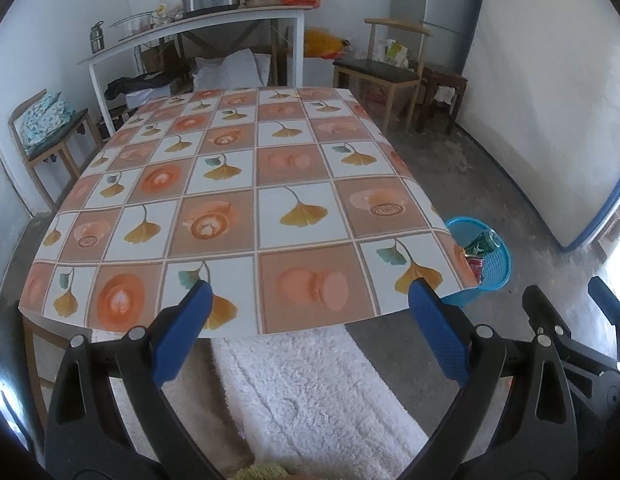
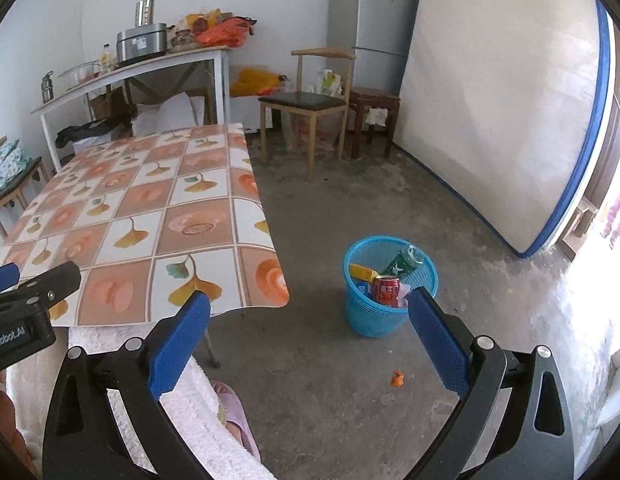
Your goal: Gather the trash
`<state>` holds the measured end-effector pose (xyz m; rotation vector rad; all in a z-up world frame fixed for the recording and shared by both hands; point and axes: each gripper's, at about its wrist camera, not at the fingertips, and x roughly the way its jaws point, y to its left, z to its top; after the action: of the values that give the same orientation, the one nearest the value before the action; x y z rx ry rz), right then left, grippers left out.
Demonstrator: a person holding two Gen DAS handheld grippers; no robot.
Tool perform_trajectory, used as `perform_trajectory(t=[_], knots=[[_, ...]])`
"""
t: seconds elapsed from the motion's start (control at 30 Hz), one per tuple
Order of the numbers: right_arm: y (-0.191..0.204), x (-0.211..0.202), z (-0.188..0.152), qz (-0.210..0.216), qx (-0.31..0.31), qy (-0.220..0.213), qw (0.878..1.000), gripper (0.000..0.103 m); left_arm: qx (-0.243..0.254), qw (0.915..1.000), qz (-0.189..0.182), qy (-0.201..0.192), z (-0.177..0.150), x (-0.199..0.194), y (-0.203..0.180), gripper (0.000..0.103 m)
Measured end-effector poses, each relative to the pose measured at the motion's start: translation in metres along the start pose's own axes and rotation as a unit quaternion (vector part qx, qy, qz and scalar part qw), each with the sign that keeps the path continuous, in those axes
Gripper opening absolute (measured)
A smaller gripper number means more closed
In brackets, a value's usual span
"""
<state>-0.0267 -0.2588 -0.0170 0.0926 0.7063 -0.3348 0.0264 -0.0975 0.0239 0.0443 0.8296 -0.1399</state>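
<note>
Both hand-held grippers, left (image 1: 310, 312) and right (image 2: 310, 320), gape wide, empty. Blue plastic mesh bin (image 2: 390, 304) ahead holds cans; small orange scrap (image 2: 397, 379) on the floor remains—approach it low.

Table (image 1: 238, 184): checked cloth of orange-brown and white squares, printed with yellow ginkgo leaves and orange cups.
Basket (image 2: 374, 316): bright blue, open mesh wall.
Cans in the basket: one red can (image 2: 387, 289), one green can (image 2: 404, 261).
Scrap (image 2: 397, 378) on the floor: orange.
Floor (image 2: 334, 216): mottled grey.
Left gripper (image 1: 308, 300) and right gripper (image 2: 308, 312): black frames, blue textured pads.
Towel (image 1: 310, 392): white, fluffy.
Mattress (image 2: 502, 112): white, blue edging.
</note>
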Motion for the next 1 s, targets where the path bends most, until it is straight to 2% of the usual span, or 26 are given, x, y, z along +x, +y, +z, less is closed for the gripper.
perform_trajectory(t=[0.53,1.0], knots=[[-0.012,0.004,0.0,-0.007,0.011,0.005,1.0,0.096,0.02,0.9997,0.01,-0.004,0.001,-0.001,-0.014,0.094],[-0.015,0.006,0.002,-0.015,0.005,0.001,1.0,0.096,-0.003,0.9994,0.034,-0.006,0.003,-0.002,-0.001,0.094]])
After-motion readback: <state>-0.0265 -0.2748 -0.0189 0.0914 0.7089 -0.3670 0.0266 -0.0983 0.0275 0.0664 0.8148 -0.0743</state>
